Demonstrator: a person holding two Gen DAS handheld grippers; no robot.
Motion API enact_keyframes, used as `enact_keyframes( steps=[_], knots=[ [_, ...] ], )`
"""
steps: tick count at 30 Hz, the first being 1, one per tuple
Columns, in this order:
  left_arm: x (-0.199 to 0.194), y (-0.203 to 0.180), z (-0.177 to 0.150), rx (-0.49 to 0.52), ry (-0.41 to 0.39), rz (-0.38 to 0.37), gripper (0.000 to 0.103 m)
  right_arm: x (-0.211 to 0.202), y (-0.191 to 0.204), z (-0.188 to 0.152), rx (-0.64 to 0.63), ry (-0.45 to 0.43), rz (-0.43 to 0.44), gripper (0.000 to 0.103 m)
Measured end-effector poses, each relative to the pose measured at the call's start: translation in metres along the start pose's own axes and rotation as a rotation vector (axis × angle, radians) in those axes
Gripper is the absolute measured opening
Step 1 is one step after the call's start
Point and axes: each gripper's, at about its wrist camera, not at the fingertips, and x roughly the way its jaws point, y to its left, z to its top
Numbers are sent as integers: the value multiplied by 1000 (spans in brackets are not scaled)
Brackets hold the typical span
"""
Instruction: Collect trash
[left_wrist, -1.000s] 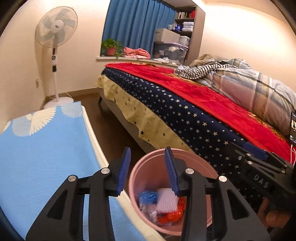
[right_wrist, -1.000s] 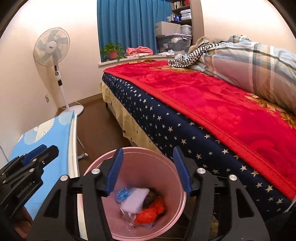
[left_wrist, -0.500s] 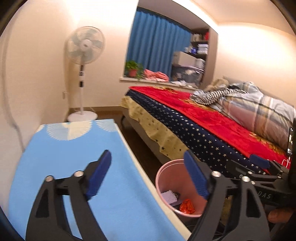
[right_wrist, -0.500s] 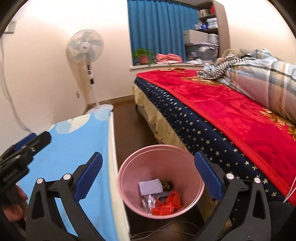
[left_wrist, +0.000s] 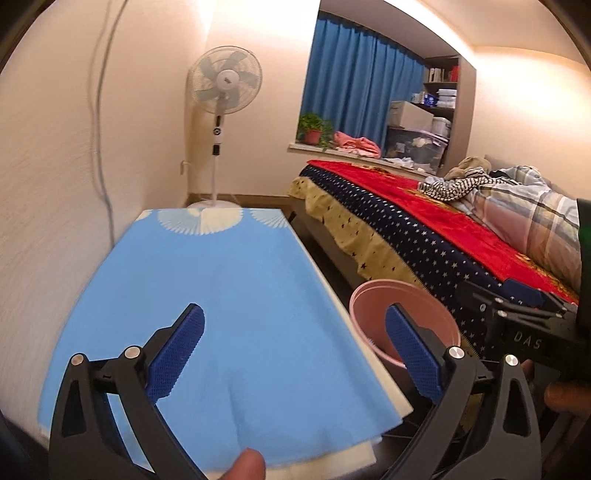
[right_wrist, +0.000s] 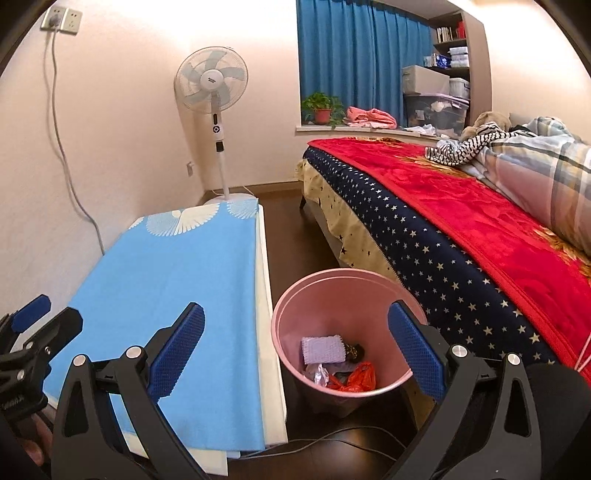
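Both tongs, left gripper (left_wrist: 293, 354) and right gripper (right_wrist: 295, 354), have just spread wide and hold nothing. Trash (right_wrist: 338, 363) lies in the pink bin (right_wrist: 332, 284) beside the blue-covered table's (right_wrist: 166, 280) right edge; dropping looks finished, so next comes finding more.

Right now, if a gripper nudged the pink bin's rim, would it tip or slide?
The pink bin looks like thin plastic holding only a few light scraps, so probably light. It tapers toward its base, so a rim push might tip it; the dark floor looks smooth, so a low push may slide it.
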Motion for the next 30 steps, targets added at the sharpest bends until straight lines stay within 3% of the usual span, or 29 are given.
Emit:
enact_keyframes(
  steps=[15, 30],
  knots=[
    [-2, 21, -32, -60, 48, 157, 95, 15, 11, -22, -6, 55, -7, 98],
    [6, 28, -37, -70, 70, 190, 95, 22, 24, -25, -35, 63, -1, 98]
  ],
)
